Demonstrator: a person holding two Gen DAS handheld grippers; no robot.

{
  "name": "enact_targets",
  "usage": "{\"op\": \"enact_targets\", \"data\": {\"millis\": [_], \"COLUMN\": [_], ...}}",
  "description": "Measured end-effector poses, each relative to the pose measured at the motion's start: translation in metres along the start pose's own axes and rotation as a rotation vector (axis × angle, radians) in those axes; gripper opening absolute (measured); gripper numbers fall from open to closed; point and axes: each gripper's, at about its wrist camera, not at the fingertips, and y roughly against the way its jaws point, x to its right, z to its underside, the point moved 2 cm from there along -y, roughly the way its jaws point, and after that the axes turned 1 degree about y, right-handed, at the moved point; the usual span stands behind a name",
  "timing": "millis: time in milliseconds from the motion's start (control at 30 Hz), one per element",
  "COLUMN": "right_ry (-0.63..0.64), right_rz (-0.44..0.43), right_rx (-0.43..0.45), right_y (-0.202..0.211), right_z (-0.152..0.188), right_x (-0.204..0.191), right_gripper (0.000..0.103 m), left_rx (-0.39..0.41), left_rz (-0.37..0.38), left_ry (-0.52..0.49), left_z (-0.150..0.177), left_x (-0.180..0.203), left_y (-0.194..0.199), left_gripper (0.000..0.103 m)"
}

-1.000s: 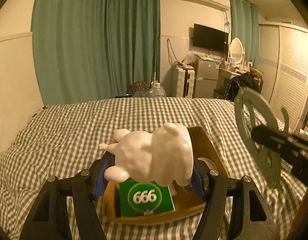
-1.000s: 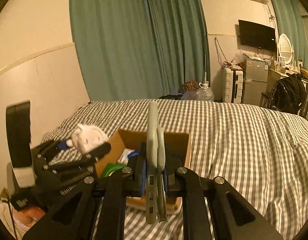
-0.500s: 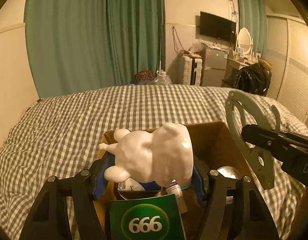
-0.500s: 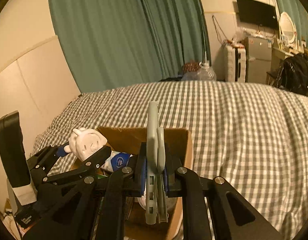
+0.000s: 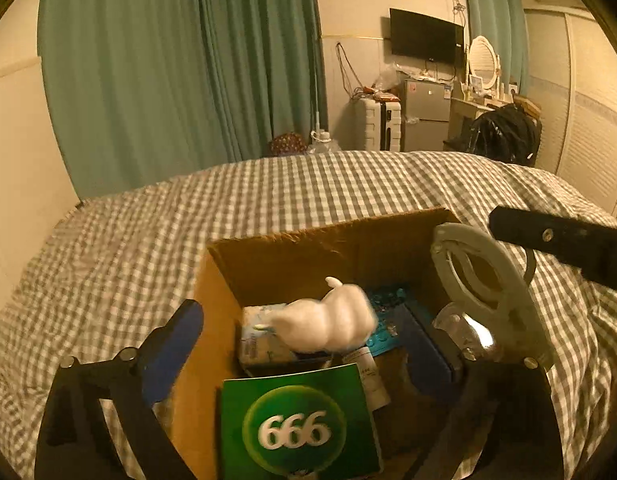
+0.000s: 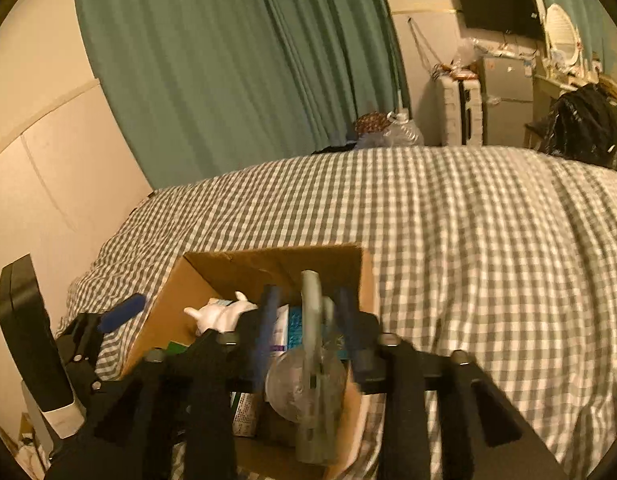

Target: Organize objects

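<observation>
An open cardboard box (image 5: 328, 236) (image 6: 268, 256) stands on the checked bed. A white animal figurine (image 5: 328, 324) (image 6: 220, 314) lies loose inside it, blurred, on top of other items. My left gripper (image 5: 304, 320) is open wide above the box, one blue pad outside the left wall. A grey-green round plastic piece (image 5: 488, 296) (image 6: 314, 320) stands on edge at the box's right side, against a clear disc (image 6: 300, 384). My right gripper (image 6: 308, 300) is open, with its pads a little off either face of that piece. A green "666" carton (image 5: 300, 428) stands at the near wall.
The box also holds a tissue pack (image 5: 260, 340), a blue blister pack (image 5: 388, 320) and a small bottle (image 5: 364, 364). The checked bedcover (image 6: 468, 260) spreads far and right. Green curtains (image 5: 168, 80), a TV (image 5: 424, 36), a fridge and a black backpack (image 5: 504, 136) lie beyond.
Both grippers came forward and down over the box. The left one opened and the figurine dropped in. The right one's pads parted from the grey-green piece, now inside the box.
</observation>
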Motion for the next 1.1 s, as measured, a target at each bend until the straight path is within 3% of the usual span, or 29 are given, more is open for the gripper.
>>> {"op": "enact_targets", "data": {"millis": [267,533,700,767,833,967,1100], "right_ry": [0.030,0.095,0.118,0.148,0.174,0.178,0.163], "right_rz": [0.030,0.094,0.168,0.209,0.244,0.240,0.238], "right_rx": [0.044,0.114,0.142,0.168,0.196,0.238,0.263], "right_y": [0.053,0.126,0.166,0.183,0.193,0.203,0.204], "right_z": [-0.007,-0.011,-0.006,-0.001,0.002,0.013,0.034], "right_x": [-0.017,-0.043,-0.057,-0.064,-0.068,-0.070,-0.065], "right_gripper": [0.039,0.040,0.052,0.066,0.072,0.087,0.093], "left_rx": [0.010,0.093,0.146,0.165,0.178,0.206,0.215], "left_rz": [-0.001,0.020,0.061,0.061,0.054,0.026,0.011], "left_ry": [0.066,0.087,0.083,0.074,0.067,0.062,0.110], "left_z": [-0.002,-0.007,-0.008,-0.009,-0.007,0.001,0.019], "left_x": [-0.017,-0.023,-0.025,-0.025,-0.025,-0.026,-0.029], "left_y": [0.042,0.111,0.148,0.162,0.172,0.187,0.188], "left_gripper": [0.103,0.103,0.103,0.103,0.103,0.103,0.103]}}
